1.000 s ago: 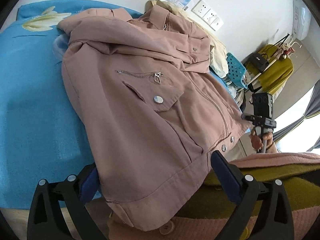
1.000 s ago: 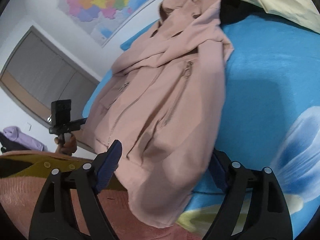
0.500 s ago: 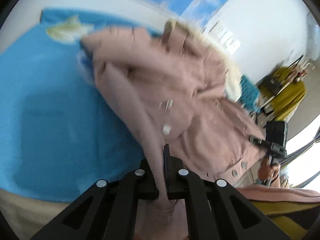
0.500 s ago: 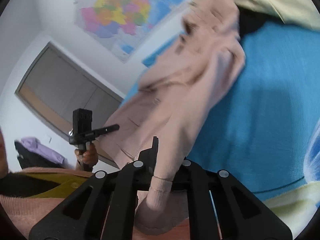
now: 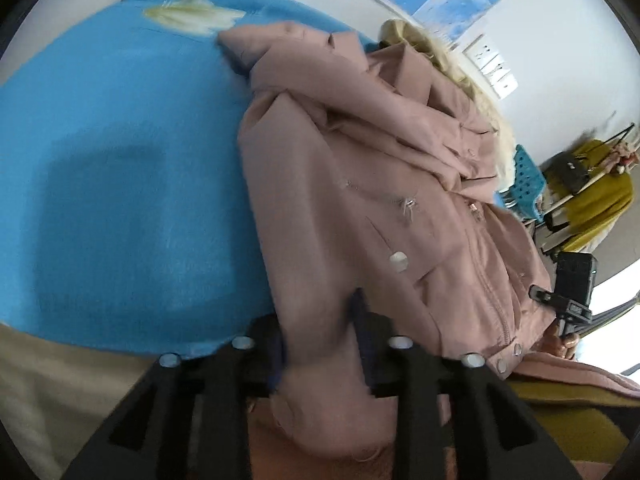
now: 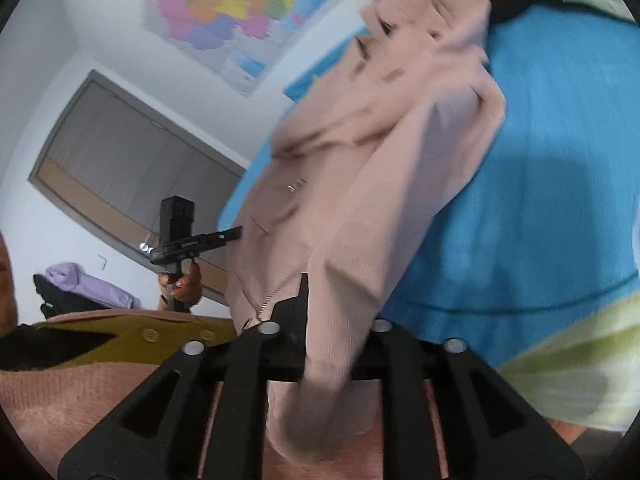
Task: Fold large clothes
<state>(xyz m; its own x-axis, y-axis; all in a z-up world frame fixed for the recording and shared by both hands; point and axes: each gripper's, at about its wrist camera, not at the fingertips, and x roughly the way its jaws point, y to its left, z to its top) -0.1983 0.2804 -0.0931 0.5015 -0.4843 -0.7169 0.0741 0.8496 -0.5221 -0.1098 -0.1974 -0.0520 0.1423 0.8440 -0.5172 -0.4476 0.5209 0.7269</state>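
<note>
A dusty pink jacket point(image 5: 360, 184) with zip pockets and snap buttons lies crumpled on a blue blanket point(image 5: 120, 168) on a bed. My left gripper point(image 5: 320, 344) is shut on the jacket's bottom hem at its left corner, and the cloth bunches between the fingers. My right gripper point(image 6: 332, 332) is shut on the hem at the other corner of the jacket point(image 6: 380, 152), which is lifted and stretches up away from me. Each gripper shows in the other's view, the right one point(image 5: 572, 292) and the left one point(image 6: 180, 236).
A cream pillow point(image 5: 452, 68) lies behind the jacket by the wall. A teal basket point(image 5: 528, 180) and a rack with a mustard garment point(image 5: 592, 192) stand to the right. A map point(image 6: 240, 12) hangs on the wall. The person's pink and olive sweater point(image 6: 100, 360) is close below.
Both grippers were open around the hem a second ago; they closed on it and have pulled it up and toward me, bunching the jacket.
</note>
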